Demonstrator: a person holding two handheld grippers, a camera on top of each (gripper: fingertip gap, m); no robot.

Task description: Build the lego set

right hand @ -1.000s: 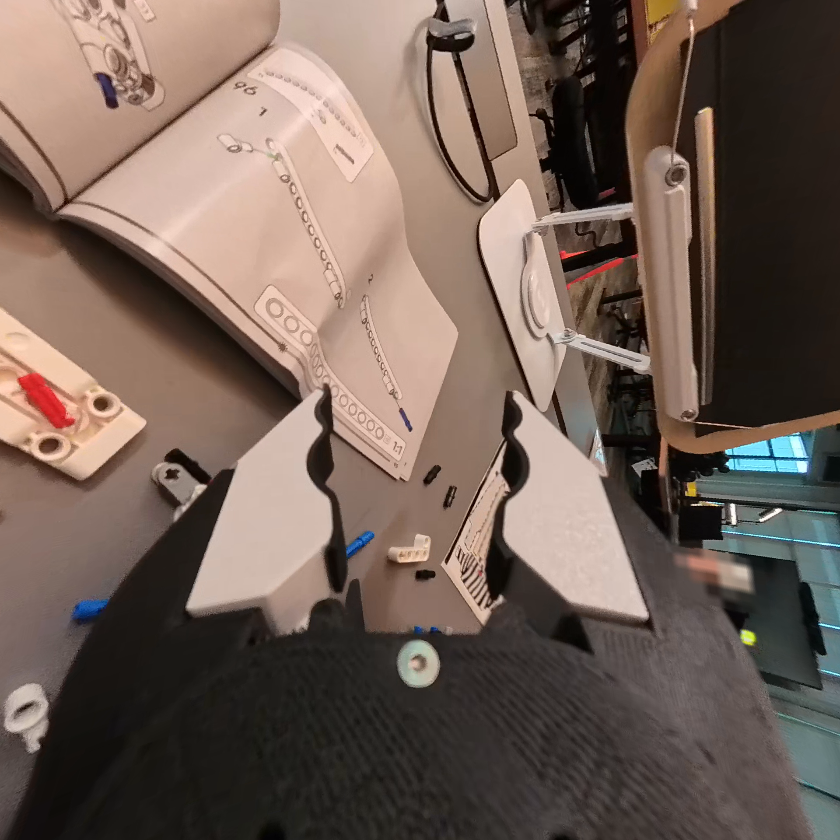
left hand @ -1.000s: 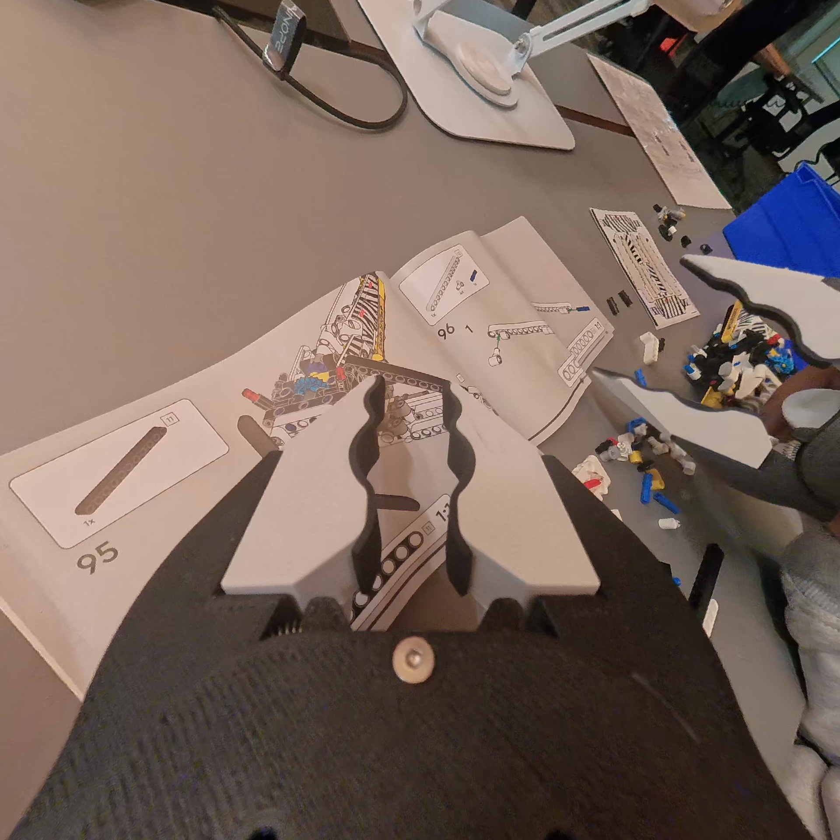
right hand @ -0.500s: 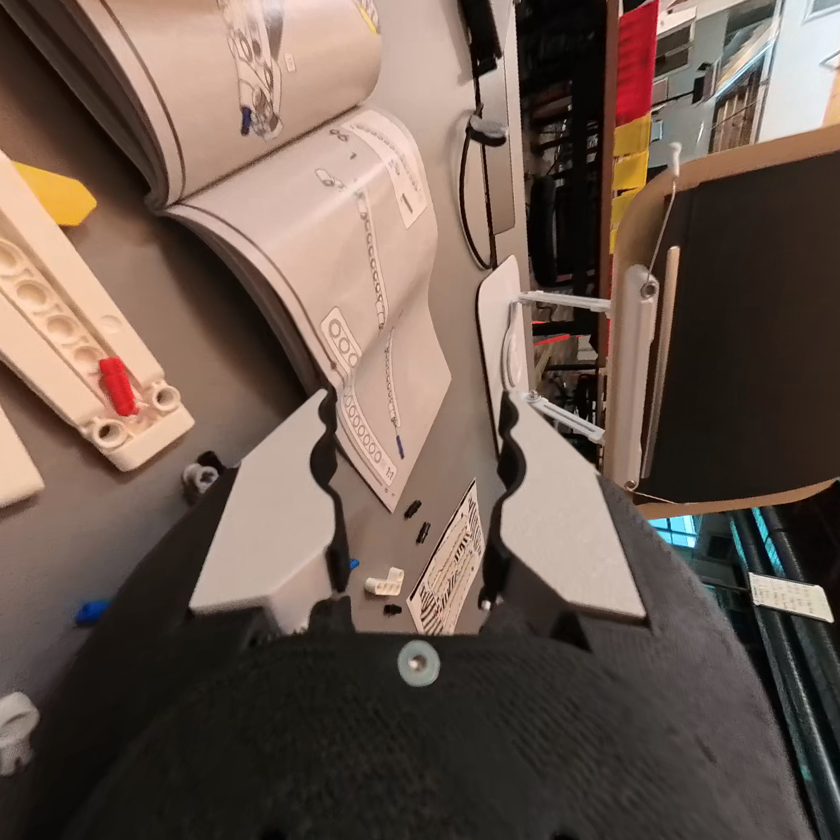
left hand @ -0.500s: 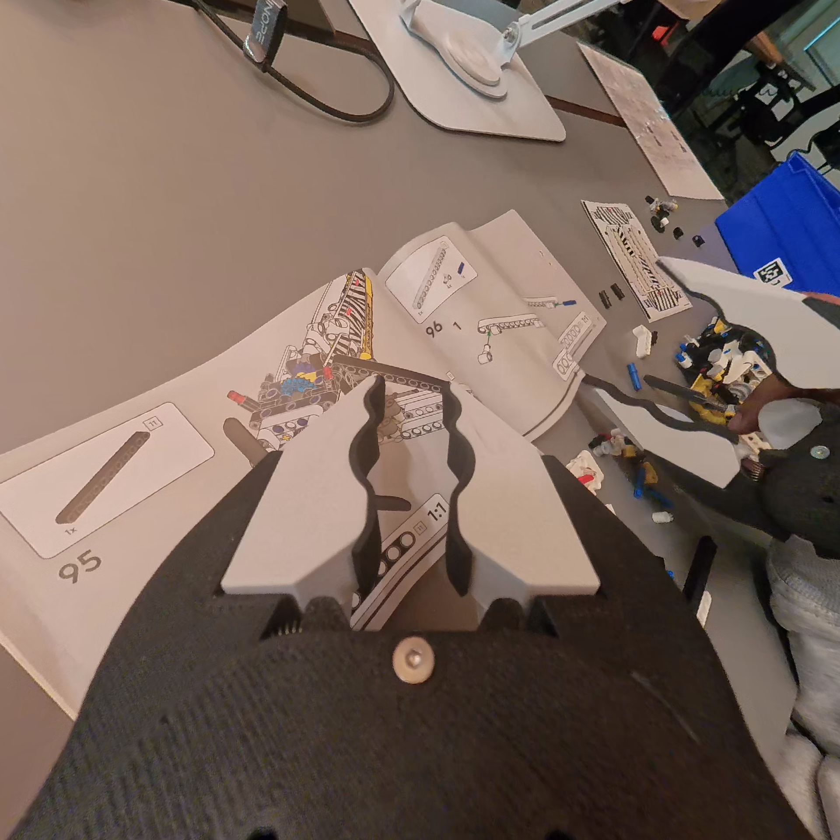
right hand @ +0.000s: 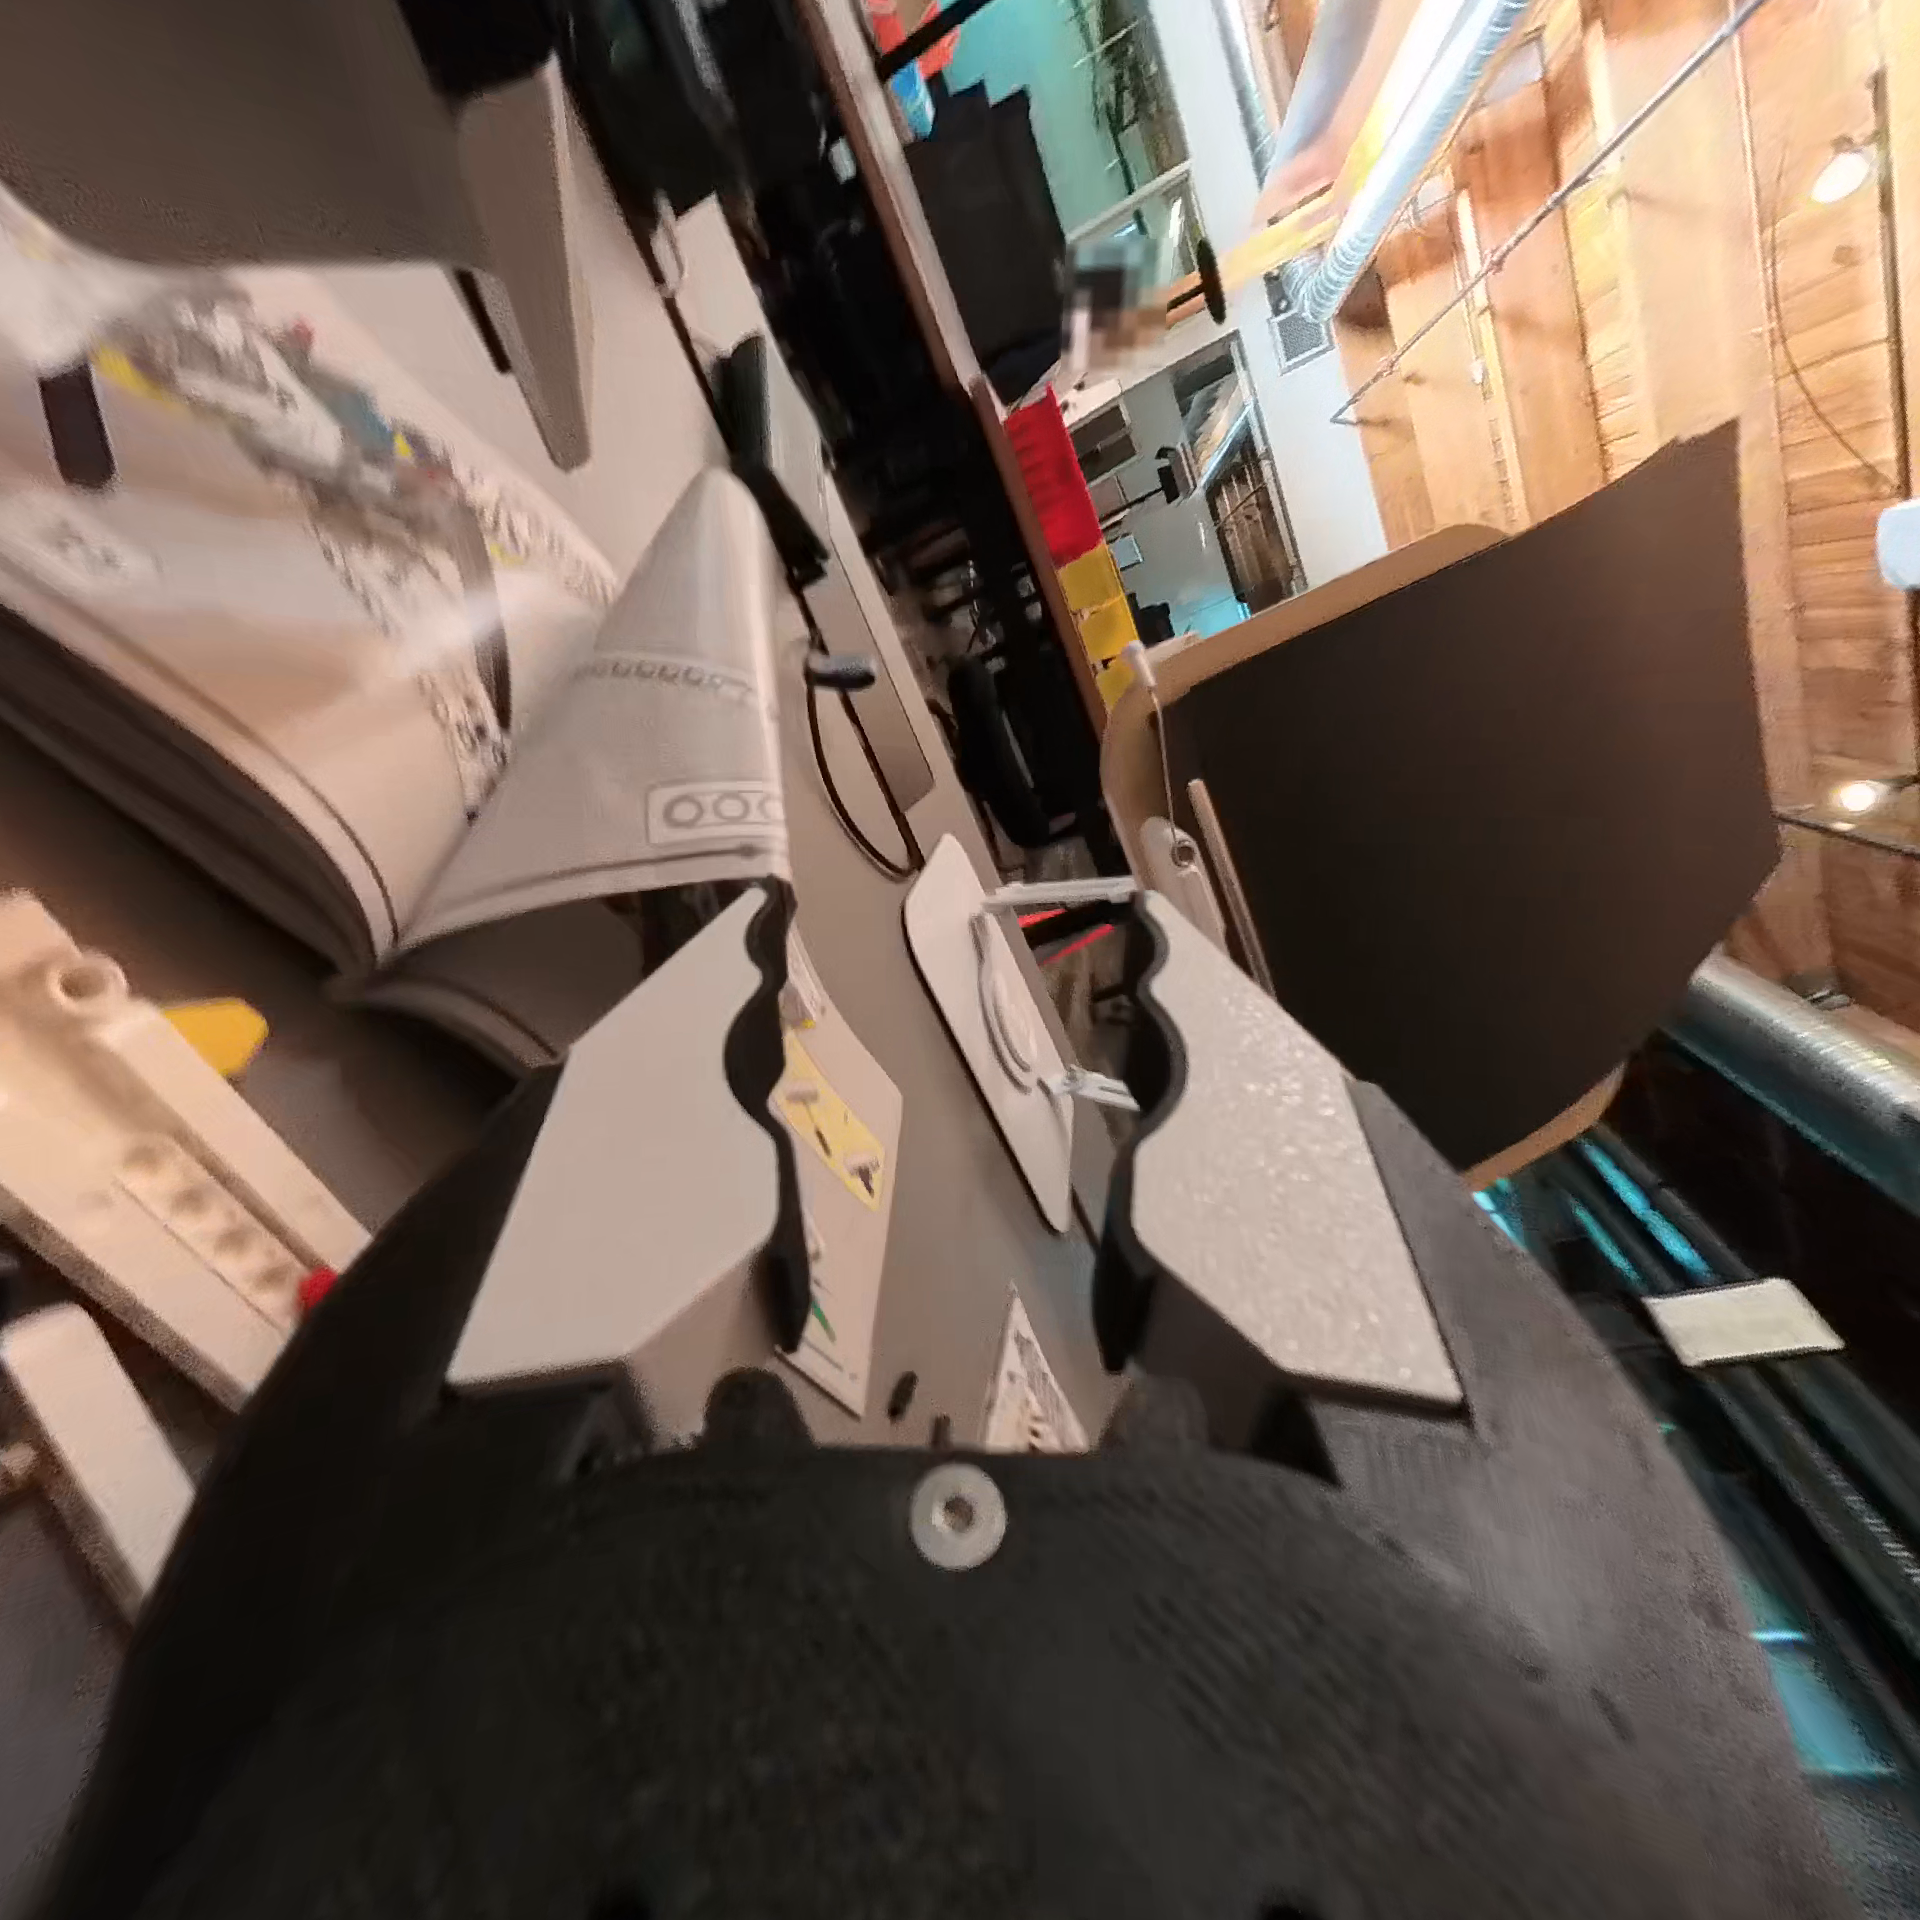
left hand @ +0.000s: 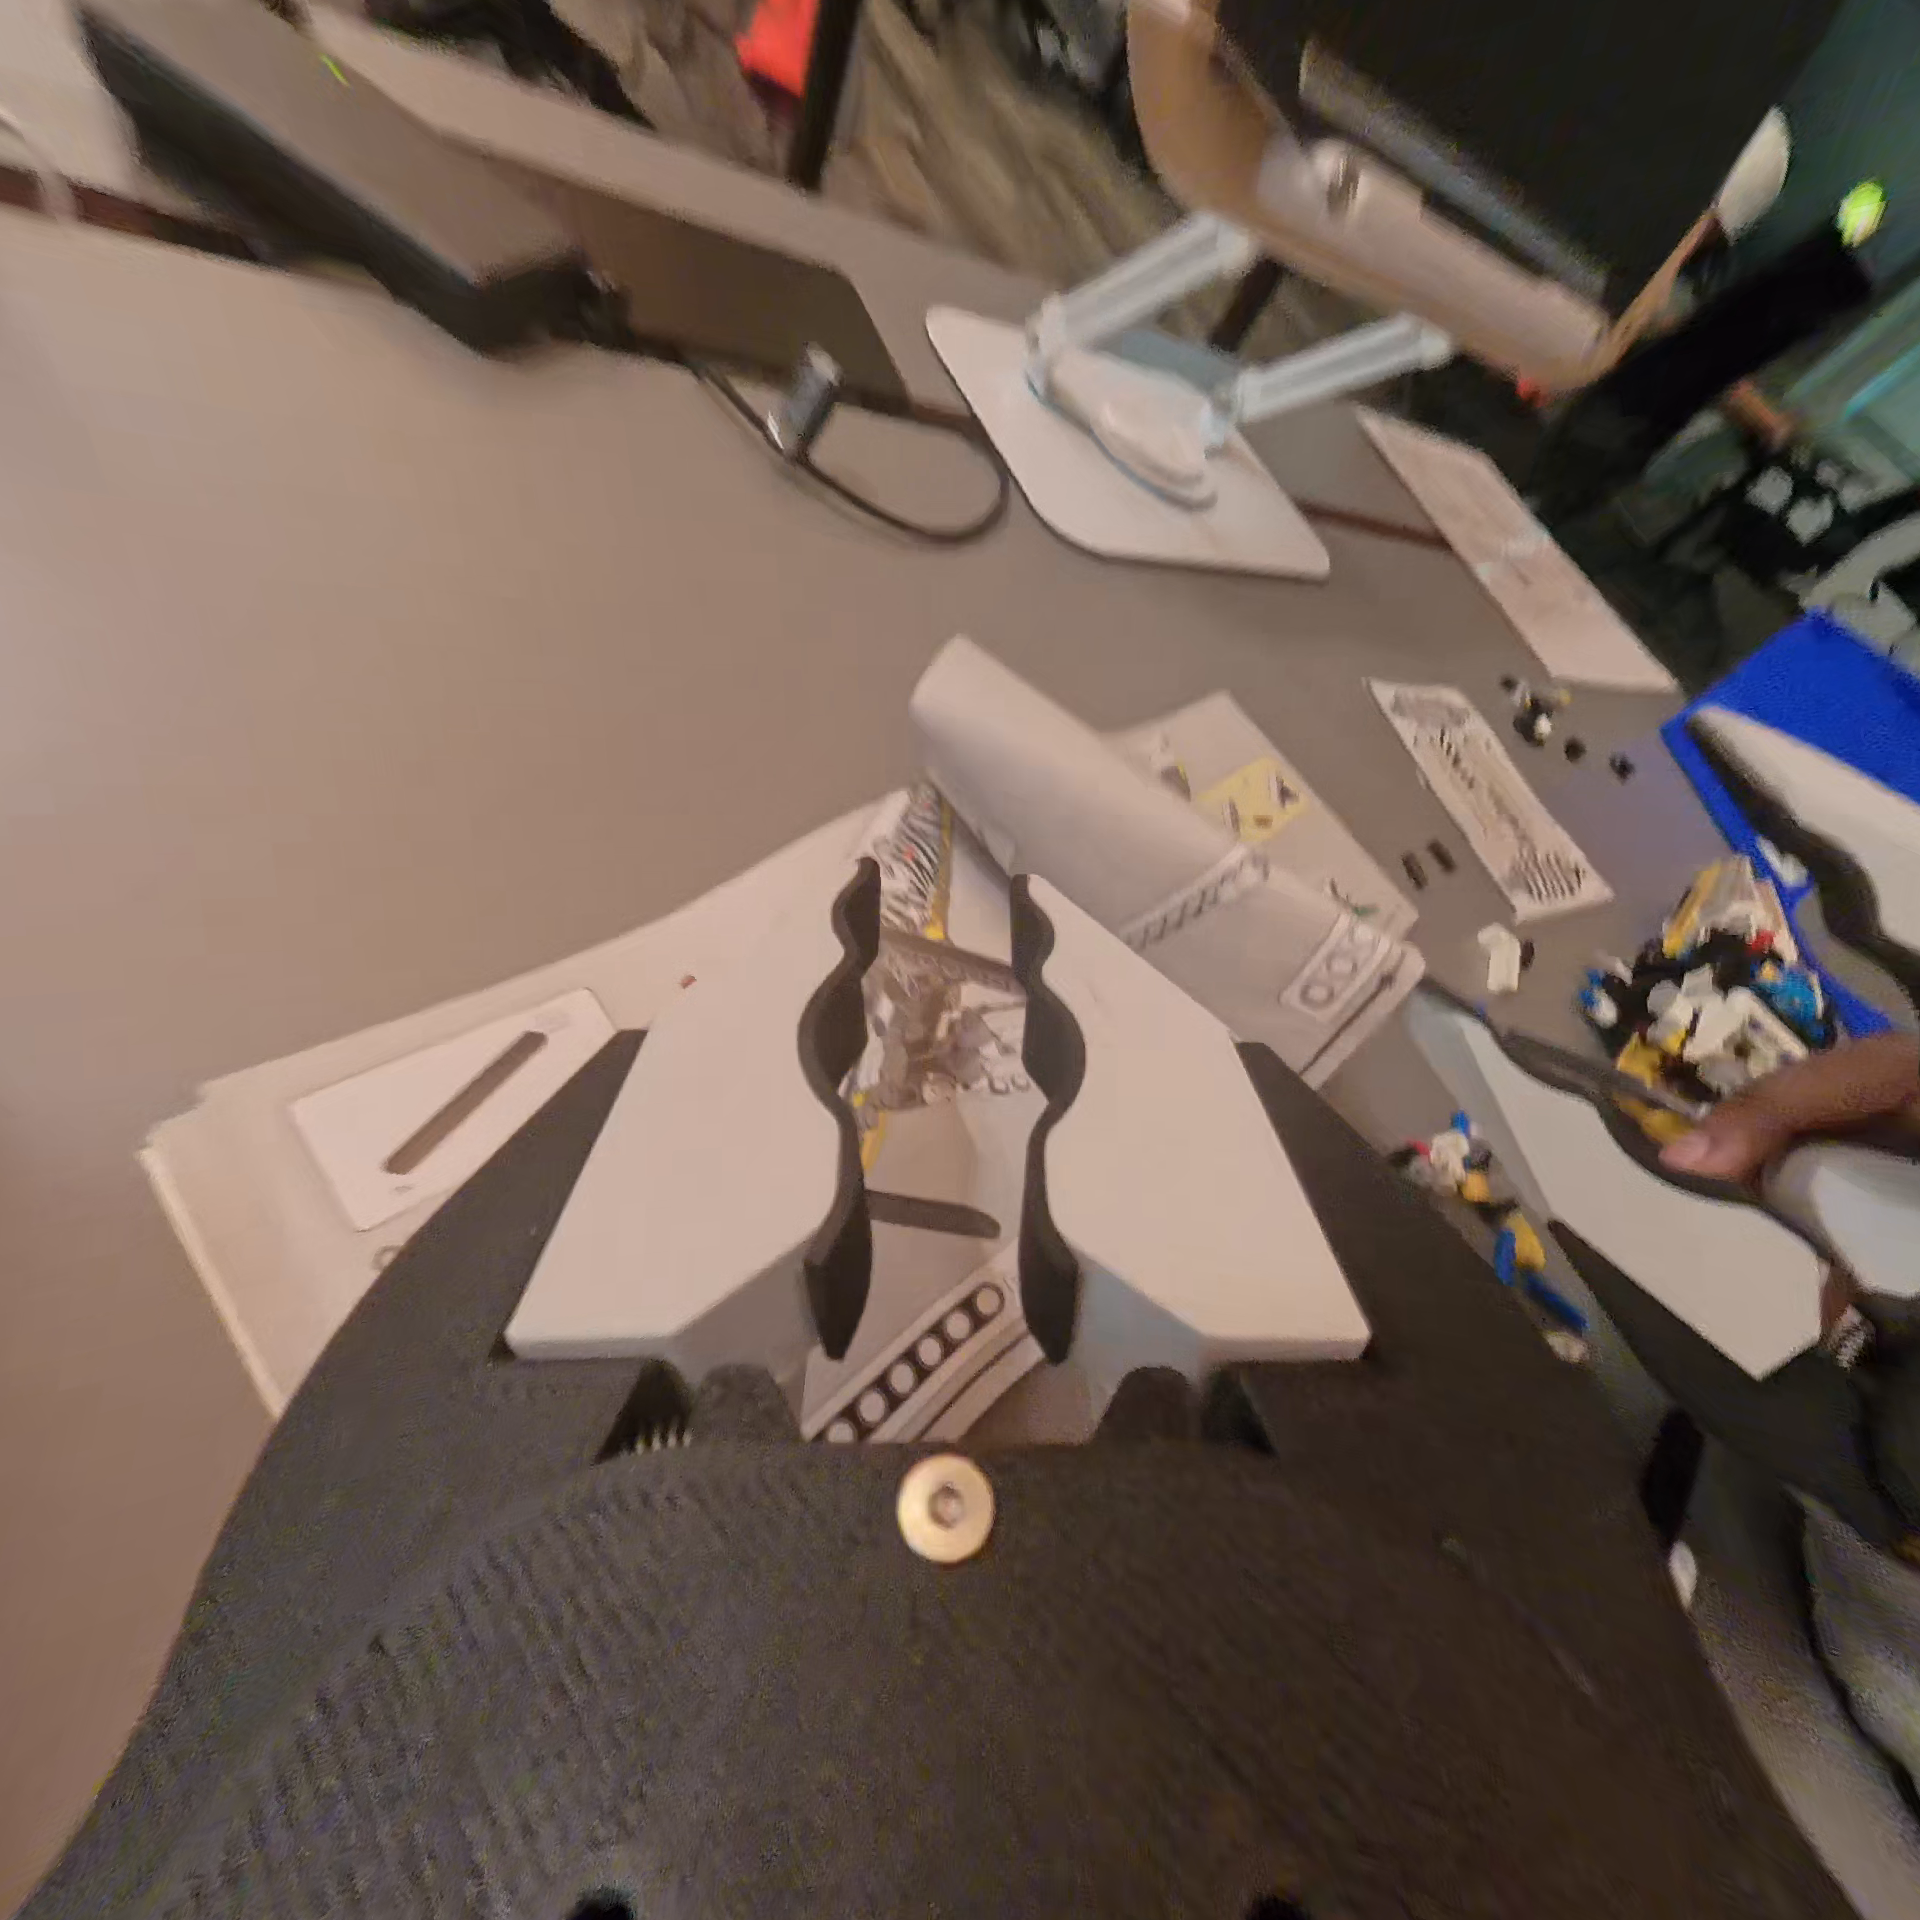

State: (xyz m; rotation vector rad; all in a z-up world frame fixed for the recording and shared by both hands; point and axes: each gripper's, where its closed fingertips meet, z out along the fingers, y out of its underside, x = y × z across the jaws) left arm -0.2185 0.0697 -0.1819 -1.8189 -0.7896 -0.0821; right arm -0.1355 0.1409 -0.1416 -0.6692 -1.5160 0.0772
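Observation:
The open instruction booklet [left hand: 436, 1132] lies on the grey table. Its right-hand page [left hand: 1081, 831] stands lifted and curled over. My left gripper [left hand: 940, 883] hovers over the booklet's middle, open and empty. My right gripper [right hand: 953, 902] is open and empty, its left fingertip right at the lifted page's edge [right hand: 675, 748]. Its fingers [left hand: 1621, 1195] also show at the right of the left wrist view, held by a hand. A pile of mixed Lego parts [left hand: 1714, 997] lies beyond them. A long white panel [right hand: 135, 1174] with a red pin [right hand: 312, 1288] lies beside the booklet [right hand: 260, 644].
A white monitor stand base [left hand: 1143, 499] and a black cable [left hand: 883, 488] sit at the back. A sticker sheet [left hand: 1486, 800], a blue bin [left hand: 1818, 686] and small loose pieces [left hand: 1475, 1174] are at the right. A dark monitor [right hand: 1455, 831] hangs above the table. From my right tips it is roughly 30 cm to the dark monitor [right hand: 1455, 831]; from my left, 40 cm.
The booklet's right-hand page has risen off the table and curled toward the left. My right gripper has swung upward beside it. My left gripper has tilted up, still open.

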